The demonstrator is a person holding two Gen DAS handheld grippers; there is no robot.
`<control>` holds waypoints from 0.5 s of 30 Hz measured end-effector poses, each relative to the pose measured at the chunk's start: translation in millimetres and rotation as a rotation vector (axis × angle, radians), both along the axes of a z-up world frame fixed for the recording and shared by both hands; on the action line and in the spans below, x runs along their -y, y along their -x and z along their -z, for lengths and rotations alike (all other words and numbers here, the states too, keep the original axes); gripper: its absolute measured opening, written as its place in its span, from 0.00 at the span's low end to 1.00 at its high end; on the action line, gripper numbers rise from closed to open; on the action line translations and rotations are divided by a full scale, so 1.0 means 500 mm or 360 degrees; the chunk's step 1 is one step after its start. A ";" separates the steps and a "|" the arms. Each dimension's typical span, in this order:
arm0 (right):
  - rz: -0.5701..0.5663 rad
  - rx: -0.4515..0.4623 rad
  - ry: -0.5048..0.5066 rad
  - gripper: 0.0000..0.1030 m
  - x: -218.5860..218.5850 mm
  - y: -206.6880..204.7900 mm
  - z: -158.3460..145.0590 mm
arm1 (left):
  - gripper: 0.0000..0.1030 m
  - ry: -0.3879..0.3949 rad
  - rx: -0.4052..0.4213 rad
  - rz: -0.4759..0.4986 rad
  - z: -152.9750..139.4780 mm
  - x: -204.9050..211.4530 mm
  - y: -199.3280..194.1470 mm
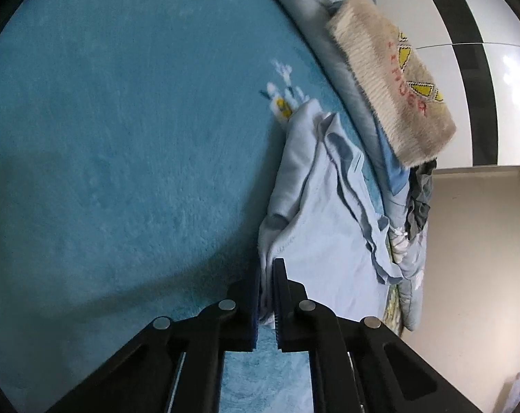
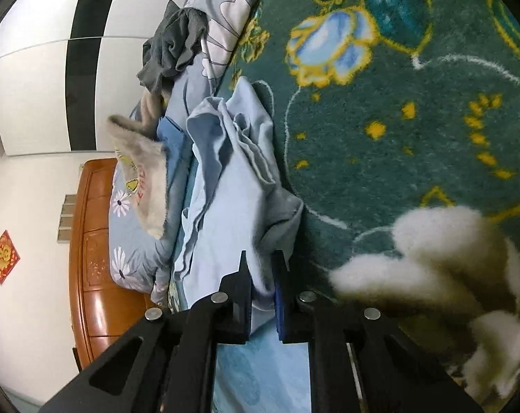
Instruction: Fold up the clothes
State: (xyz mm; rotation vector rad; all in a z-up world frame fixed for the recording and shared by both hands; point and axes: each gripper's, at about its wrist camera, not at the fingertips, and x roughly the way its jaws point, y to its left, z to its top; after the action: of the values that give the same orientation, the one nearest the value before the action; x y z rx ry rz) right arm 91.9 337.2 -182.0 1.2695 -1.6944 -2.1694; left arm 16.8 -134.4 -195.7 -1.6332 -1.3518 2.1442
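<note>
**Both grippers pinch the pale blue garment**

While the pale blue garment [image 1: 328, 213] lies rumpled across the teal blanket [image 1: 122, 137], we hold an edge of it in each tool: the left gripper [image 1: 267, 296] and the right gripper [image 2: 261, 285] are each closed on a bunch of its cloth. The thick gathered edge could slip out of either grip if we pull unevenly (the creases already run askew). Just beside it sit a beige furry sweater [image 1: 394, 79] and a dark grey garment [image 2: 173, 48], on a floral duvet [image 2: 129, 241]. A wooden headboard [image 2: 91, 247] and white wardrobe [image 2: 36, 79] stand behind.
</note>
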 end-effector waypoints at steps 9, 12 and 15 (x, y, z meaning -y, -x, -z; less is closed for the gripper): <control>0.0018 -0.0072 -0.0013 0.08 0.009 -0.013 -0.049 | 0.05 0.0125 -0.0100 0.0111 -0.101 0.011 -0.060; 0.0020 -0.0027 -0.0022 0.07 0.004 -0.050 -0.038 | 0.05 0.0139 -0.0027 0.0143 -0.092 0.027 -0.116; 0.0022 0.0019 -0.0030 0.06 -0.001 -0.088 -0.026 | 0.05 0.0198 0.0076 0.0180 -0.065 0.034 -0.152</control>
State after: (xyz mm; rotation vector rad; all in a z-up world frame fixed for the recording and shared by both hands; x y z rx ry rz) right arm 136.0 337.7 -168.8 1.2812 -1.6965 -2.1951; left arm 92.8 -151.4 -163.5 -1.7713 -1.1290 2.1757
